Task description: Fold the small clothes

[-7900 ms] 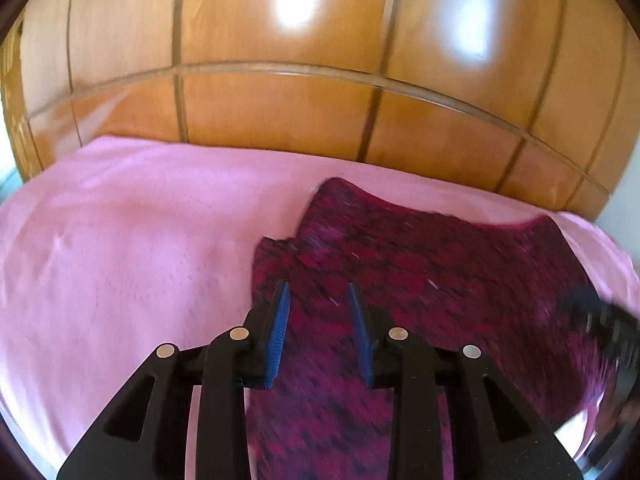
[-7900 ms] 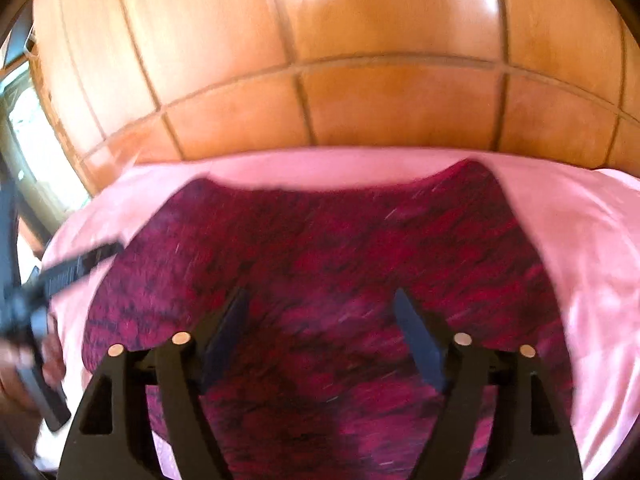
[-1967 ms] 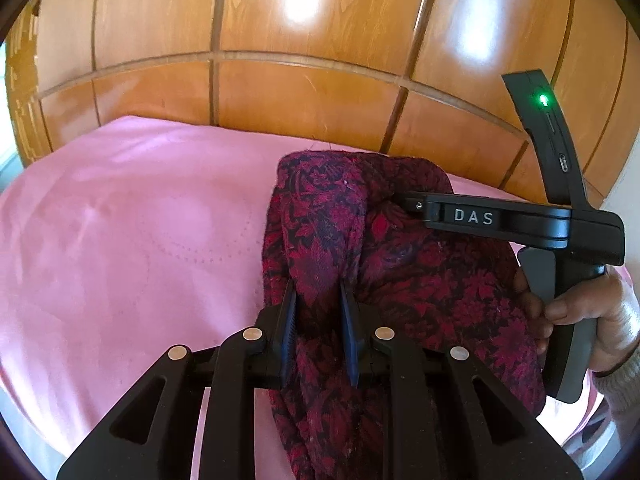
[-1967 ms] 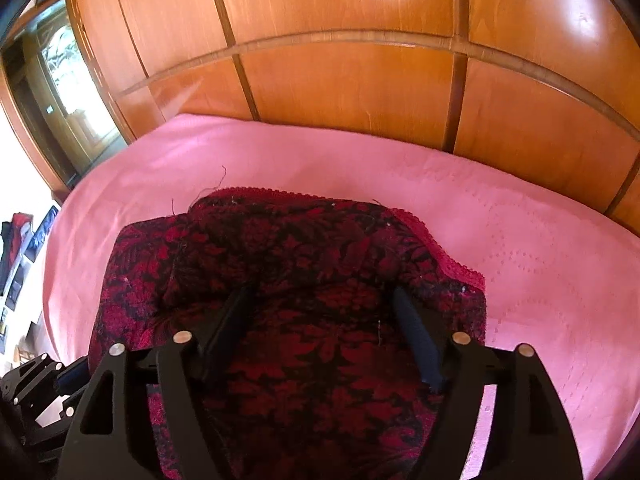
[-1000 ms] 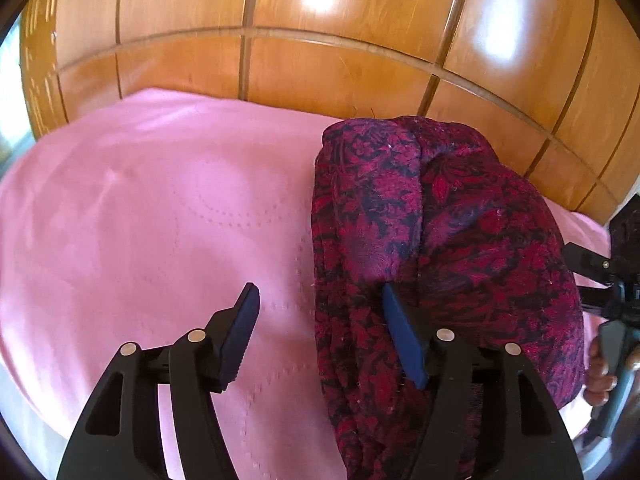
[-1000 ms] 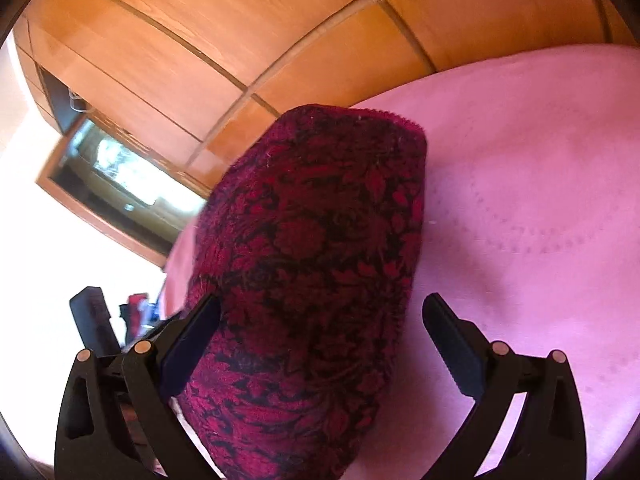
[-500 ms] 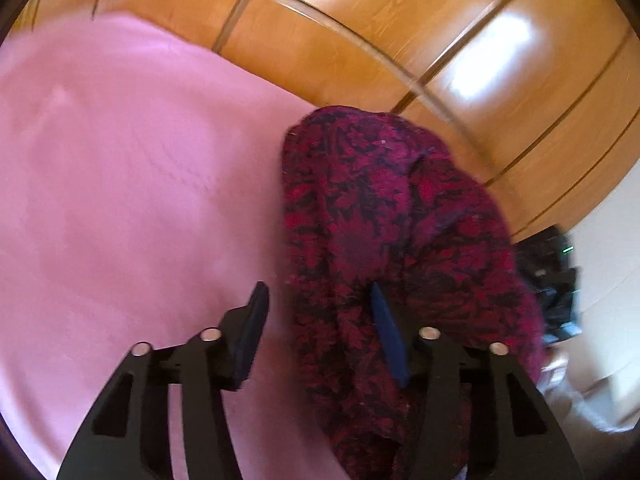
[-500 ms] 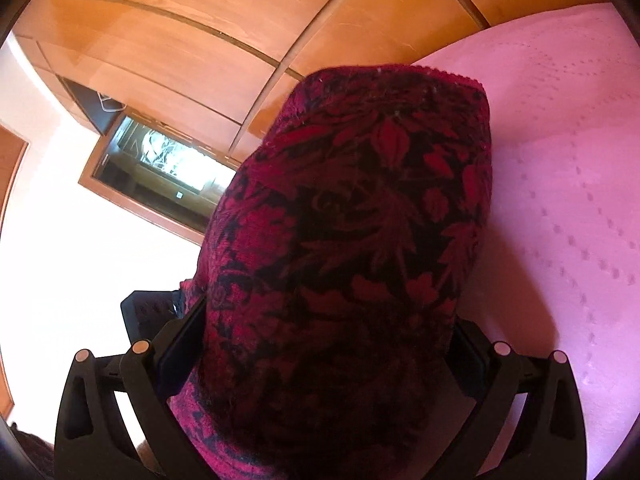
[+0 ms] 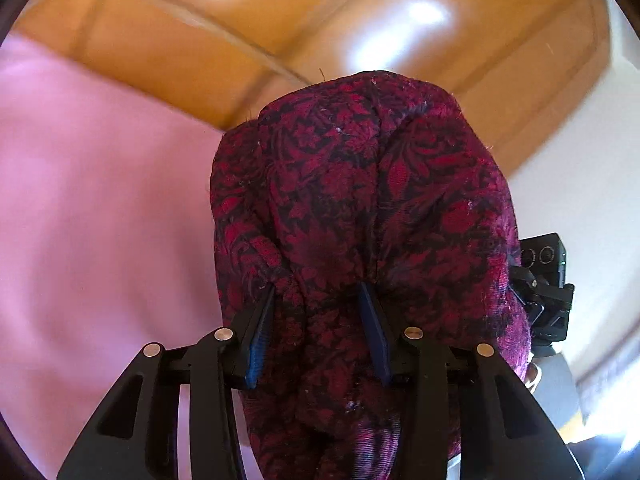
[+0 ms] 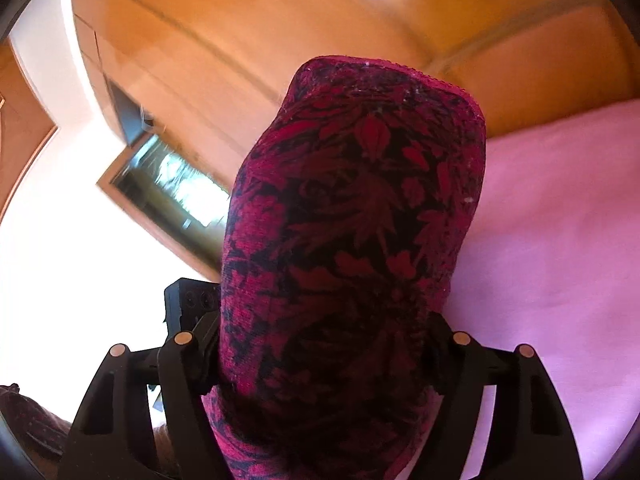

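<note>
A dark red and black floral garment [image 9: 360,208] is folded into a thick bundle and held up off the pink bed cover [image 9: 100,220]. My left gripper [image 9: 318,320] is closed partway on a fold of its near end, blue pads pressing the cloth. The garment also fills the right wrist view [image 10: 352,240], with a pink trimmed edge on top. My right gripper [image 10: 320,340] straddles the bundle, and its fingertips are hidden behind the cloth. The right gripper's body [image 9: 544,288] shows at the bundle's right side in the left wrist view.
A glossy wooden panelled wall [image 9: 280,28] rises behind the bed. A white wall [image 9: 580,160] stands to the right. In the right wrist view a wood-framed window or door [image 10: 168,192] is at the left, and the pink cover [image 10: 560,240] at the right.
Both grippers have tilted upward and lifted the folded bundle off the cover. The left jaws, open a second ago, have closed in on a fold of it.
</note>
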Motion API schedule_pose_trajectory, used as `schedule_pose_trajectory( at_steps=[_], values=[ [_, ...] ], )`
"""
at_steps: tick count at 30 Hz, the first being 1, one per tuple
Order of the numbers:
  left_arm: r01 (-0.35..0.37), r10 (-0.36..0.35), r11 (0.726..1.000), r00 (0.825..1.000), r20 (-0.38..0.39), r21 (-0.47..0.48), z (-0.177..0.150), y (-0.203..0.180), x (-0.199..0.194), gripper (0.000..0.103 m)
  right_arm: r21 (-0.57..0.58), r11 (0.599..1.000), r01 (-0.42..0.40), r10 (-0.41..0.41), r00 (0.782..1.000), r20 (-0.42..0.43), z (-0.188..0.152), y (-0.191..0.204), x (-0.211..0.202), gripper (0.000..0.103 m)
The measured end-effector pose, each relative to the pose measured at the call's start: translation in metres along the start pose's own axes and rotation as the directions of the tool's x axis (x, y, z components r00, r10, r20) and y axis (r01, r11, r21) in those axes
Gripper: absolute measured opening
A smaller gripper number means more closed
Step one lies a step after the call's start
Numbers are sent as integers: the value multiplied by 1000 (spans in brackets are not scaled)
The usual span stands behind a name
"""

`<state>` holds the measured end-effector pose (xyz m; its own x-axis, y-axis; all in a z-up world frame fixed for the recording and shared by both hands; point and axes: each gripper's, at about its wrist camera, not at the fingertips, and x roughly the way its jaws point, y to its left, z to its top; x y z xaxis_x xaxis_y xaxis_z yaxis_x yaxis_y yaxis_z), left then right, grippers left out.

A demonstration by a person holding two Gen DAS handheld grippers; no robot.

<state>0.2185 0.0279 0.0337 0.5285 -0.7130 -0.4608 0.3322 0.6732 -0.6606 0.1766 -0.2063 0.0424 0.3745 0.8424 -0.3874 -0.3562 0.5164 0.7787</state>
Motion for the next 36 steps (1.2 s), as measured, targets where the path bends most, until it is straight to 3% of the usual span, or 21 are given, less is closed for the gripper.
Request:
schedule_pose_trajectory(
  at_steps=[3, 5, 8, 10, 13, 16, 18, 20, 22, 24, 25, 27, 28, 30, 32, 34, 36],
  values=[
    [51, -45, 996, 996, -71, 76, 13, -45, 53, 40, 28, 997, 73, -75, 991, 111, 3, -17, -63, 73],
    [56, -37, 990, 989, -142, 133, 18, -75, 97, 40, 67, 988, 143, -153, 972, 177, -1, -36, -107, 73],
    [-18, 70, 977, 969, -238, 213, 13, -101, 155, 35, 154, 947, 280, -308, 930, 199, -19, -71, -150, 74],
    [-90, 178, 955, 937, -301, 284, -2, -112, 195, 35, 232, 906, 354, -396, 903, 167, -35, -100, -165, 74],
    [-113, 222, 925, 935, -275, 364, -14, -128, 208, 35, 344, 854, 390, -459, 876, 146, -71, -136, -183, 82],
    [-165, 275, 886, 939, -207, 433, -22, -148, 198, 35, 350, 844, 407, -484, 858, 169, -79, -125, -194, 83],
    [-190, 296, 866, 941, -167, 462, -28, -150, 186, 33, 300, 804, 514, -578, 794, 188, -74, -97, -204, 80],
    [-213, 307, 863, 941, -142, 458, -34, -149, 181, 31, 253, 776, 577, -628, 745, 226, -69, -72, -209, 70],
    [-230, 312, 872, 942, -127, 432, -32, -147, 179, 31, 186, 763, 618, -645, 715, 269, -59, -40, -201, 59],
    [-246, 322, 871, 940, -115, 426, -30, -143, 171, 31, 132, 732, 668, -676, 689, 263, -52, -29, -187, 56],
    [-269, 343, 857, 934, -98, 439, -29, -143, 170, 31, 102, 702, 705, -705, 666, 244, -47, -24, -167, 55],
    [-348, 428, 813, 901, -74, 467, -27, -140, 177, 22, 52, 639, 768, -760, 620, 196, -40, -29, -129, 55],
    [-360, 447, 815, 889, -98, 454, -25, -134, 184, 22, 19, 581, 814, -803, 570, 173, -38, -35, -106, 55],
    [-366, 449, 846, 882, -147, 386, -18, -117, 188, 21, -24, 509, 860, -849, 507, 150, -38, -48, -82, 56],
    [-373, 443, 855, 887, -134, 359, -16, -113, 182, 21, -31, 480, 877, -864, 479, 156, -37, -48, -71, 56],
    [-375, 431, 868, 894, -120, 324, -17, -109, 173, 21, -89, 429, 899, -885, 438, 157, -43, -44, -58, 56],
    [-386, 432, 871, 896, -100, 305, -21, -111, 159, 25, -109, 410, 905, -891, 424, 163, -46, -40, -57, 56]
  ],
)
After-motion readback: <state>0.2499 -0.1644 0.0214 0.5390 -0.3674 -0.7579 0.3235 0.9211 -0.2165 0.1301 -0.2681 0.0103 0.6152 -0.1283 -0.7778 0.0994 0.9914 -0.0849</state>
